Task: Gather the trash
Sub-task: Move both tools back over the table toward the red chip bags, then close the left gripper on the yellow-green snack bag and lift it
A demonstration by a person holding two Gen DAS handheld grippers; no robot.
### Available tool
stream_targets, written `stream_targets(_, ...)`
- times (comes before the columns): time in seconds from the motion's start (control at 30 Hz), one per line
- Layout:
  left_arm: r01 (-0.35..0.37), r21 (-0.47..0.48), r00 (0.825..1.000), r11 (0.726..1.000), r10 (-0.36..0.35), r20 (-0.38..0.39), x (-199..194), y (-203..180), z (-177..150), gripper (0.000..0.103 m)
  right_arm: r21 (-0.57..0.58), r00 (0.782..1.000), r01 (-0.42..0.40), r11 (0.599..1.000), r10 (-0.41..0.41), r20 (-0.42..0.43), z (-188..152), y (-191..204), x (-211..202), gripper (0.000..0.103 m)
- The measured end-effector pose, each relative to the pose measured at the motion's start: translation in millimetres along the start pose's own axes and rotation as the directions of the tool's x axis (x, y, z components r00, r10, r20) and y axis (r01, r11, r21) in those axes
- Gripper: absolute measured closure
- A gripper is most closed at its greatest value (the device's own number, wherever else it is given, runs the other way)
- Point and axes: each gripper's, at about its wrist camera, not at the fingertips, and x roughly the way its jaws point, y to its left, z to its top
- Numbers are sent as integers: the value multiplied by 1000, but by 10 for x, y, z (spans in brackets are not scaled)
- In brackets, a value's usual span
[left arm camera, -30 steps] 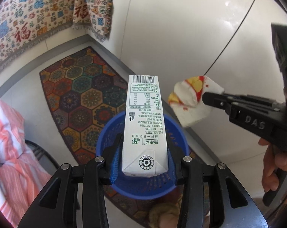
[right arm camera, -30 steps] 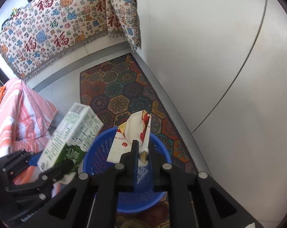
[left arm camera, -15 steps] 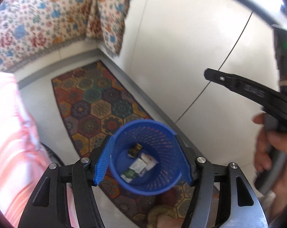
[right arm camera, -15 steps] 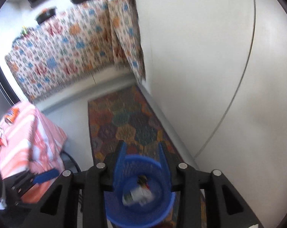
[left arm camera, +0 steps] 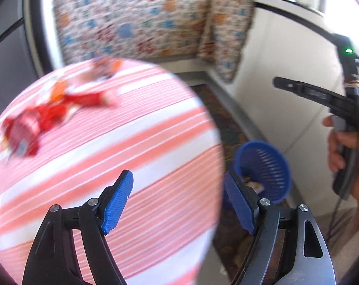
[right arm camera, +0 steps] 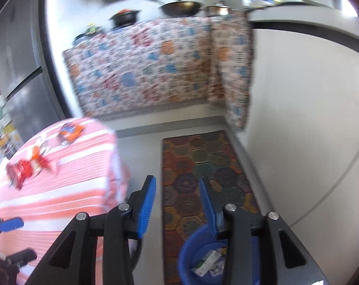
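Blue bin (right arm camera: 217, 258) upright, carton (right arm camera: 206, 262) flat inside, long axis tilted — both tools, just opening, empty.

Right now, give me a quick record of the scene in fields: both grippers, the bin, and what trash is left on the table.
left gripper: open, empty, jaws just opened wider
right gripper: open, empty, jaws just opened
blue bin: on the floor beside the patterned rug, carton and wrappers inside
striped table: red and orange wrappers lie on it, blurred
trash left: yes, on the table
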Motion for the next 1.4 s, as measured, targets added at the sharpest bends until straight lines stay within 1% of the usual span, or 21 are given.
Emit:
stream_targets(0.1, -98, -72, 995, 993, 97, -16, -1, 503, -157, 22, -95, 993, -110, 989, 106, -46, -108, 598, 75, 64)
stream_targets(0.2, -168, -130, 986, 977, 164, -42, 47, 885, -281, 22, -184, 970, -230, 956, 212, -115, -274, 1234, 165, 64)
stream_targets(0.3, -215, -180, 976, 960, 207, -65, 36, 1253, -387, 22, -290, 952, -294, 911, 251, -177, -495, 1779, 226, 64)
stream_targets(0.43, -265, -226, 964, 937, 254, -77, -54, 1670, -520, 22, -380, 935, -342, 860, 272, -225, -693, 2300, 301, 64)
stream_targets(0.53, -288, -252, 958, 924, 275, -85, -45, 1927, -530, 22, -408, 928, -363, 838, 288, -236, -747, 2554, 335, 64)
stream_targets(0.6, -304, -254, 953, 918, 291, -87, -22, 2104, -519, 21, -409, 925, -371, 834, 293, -241, -764, 2654, 362, 64)
stream_targets(0.63, -309, -254, 951, 917, 296, -88, -17, 2194, -510, 20, -405, 923, -375, 834, 296, -245, -765, 2687, 376, 64)
stream_targets(0.67, -312, -253, 950, 916, 299, -89, 4, 2279, -497, 16, -399, 921, -379, 835, 299, -249, -760, 2720, 412, 64)
stream_targets(0.77, -322, -254, 947, 912, 309, -92, 33, 2530, -444, 10, -385, 918, -384, 839, 301, -260, -761, 2794, 509, 64)
stream_targets(0.87, -310, -236, 951, 921, 298, -88, 91, 2772, -368, 6, -384, 917, -383, 840, 295, -270, -777, 2825, 579, 64)
stream_targets(0.93, -298, -221, 954, 929, 288, -77, 133, 2904, -302, 6, -388, 916, -381, 839, 287, -279, -802, 2837, 608, 64)
stream_targets(1.03, -275, -191, 961, 942, 267, -66, 237, 3037, -157, 7, -413, 923, -369, 833, 277, -267, -821, 2871, 598, 64)
stream_targets(1.1, -265, -161, 964, 951, 260, -55, 282, 3046, -81, 9, -414, 923, -369, 832, 278, -265, -812, 2868, 600, 62)
stream_targets(1.2, -271, -95, 963, 958, 270, -25, 363, 3019, 70, 18, -413, 926, -365, 835, 279, -255, -807, 2874, 614, 59)
stream_targets(1.23, -273, -77, 962, 959, 272, -20, 390, 3013, 111, 26, -412, 927, -363, 836, 279, -252, -806, 2876, 620, 58)
stream_targets(1.27, -265, -66, 964, 962, 264, -13, 407, 3012, 142, 35, -411, 927, -362, 837, 279, -251, -803, 2879, 625, 58)
stream_targets(1.3, -246, -61, 969, 967, 246, -7, 415, 3012, 162, 42, -410, 928, -362, 837, 278, -249, -800, 2881, 628, 57)
stream_targets(1.33, -227, -55, 974, 972, 227, -5, 424, 2995, 173, 65, -411, 928, -361, 837, 278, -248, -801, 2886, 629, 56)
stream_targets(1.37, -220, -51, 976, 974, 220, -5, 429, 2979, 180, 69, -411, 928, -361, 837, 278, -248, -800, 2888, 632, 56)
stream_targets(1.4, -224, -46, 975, 974, 224, 0, 417, 2949, 173, 70, -412, 928, -362, 836, 279, -248, -799, 2889, 633, 56)
